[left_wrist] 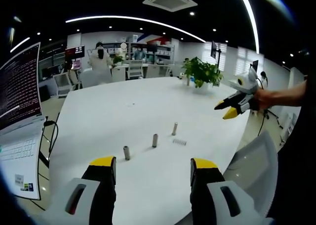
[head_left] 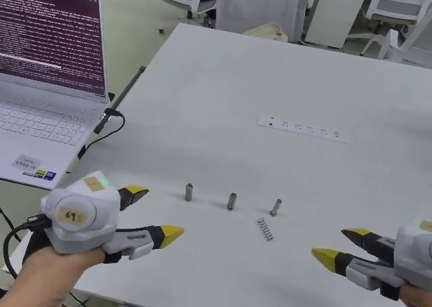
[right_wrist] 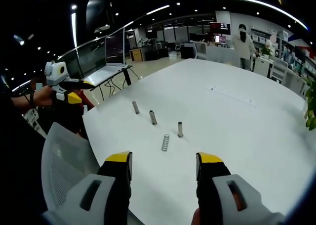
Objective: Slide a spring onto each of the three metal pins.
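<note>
White counter carries a loose spring, lying just near of the right pin. Left tool and right tool gape, empty. Best to pinch the spring at one end with the right tool, upend it, and lower it over the pin.

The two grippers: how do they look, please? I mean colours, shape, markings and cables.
Both the left gripper and the right gripper have a rounded white-grey body, dark grey jaws and pointed yellow fingertips. The left one carries a tan sticker with dark figures on its round face, and a black cable leaves its rear.
</note>
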Available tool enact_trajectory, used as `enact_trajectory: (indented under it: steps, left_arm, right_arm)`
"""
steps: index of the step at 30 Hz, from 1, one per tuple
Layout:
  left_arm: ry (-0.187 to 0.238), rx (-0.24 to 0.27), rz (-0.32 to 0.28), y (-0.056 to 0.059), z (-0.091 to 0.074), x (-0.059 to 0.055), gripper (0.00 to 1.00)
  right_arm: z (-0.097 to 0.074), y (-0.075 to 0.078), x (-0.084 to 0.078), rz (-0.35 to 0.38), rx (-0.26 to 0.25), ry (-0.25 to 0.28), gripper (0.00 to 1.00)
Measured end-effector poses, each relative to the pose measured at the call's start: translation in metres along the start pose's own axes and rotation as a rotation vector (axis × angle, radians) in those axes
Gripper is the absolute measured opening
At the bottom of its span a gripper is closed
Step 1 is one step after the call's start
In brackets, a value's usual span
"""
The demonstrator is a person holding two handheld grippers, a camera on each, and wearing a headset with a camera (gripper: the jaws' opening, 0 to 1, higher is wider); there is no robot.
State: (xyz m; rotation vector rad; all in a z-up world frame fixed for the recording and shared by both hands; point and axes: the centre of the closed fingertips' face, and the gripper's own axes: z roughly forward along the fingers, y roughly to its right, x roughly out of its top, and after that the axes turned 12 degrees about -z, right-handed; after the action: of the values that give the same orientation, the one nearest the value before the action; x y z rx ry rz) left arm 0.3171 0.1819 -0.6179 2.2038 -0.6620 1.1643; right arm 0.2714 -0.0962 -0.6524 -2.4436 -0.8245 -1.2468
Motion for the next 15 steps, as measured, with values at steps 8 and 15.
enact_trajectory:
  steps: [8, 15]
  left_arm:
    - [-0.018, -0.025, 0.003, 0.013, 0.013, -0.003, 0.56]
    - [-0.035, -0.052, 0.017, 0.023, 0.024, -0.004, 0.56]
  right_arm:
    - [-0.001, -0.006, -0.005, 0.011, 0.015, 0.000, 0.53]
    - [0.002, -0.013, -0.006, 0.013, 0.038, -0.003, 0.55]
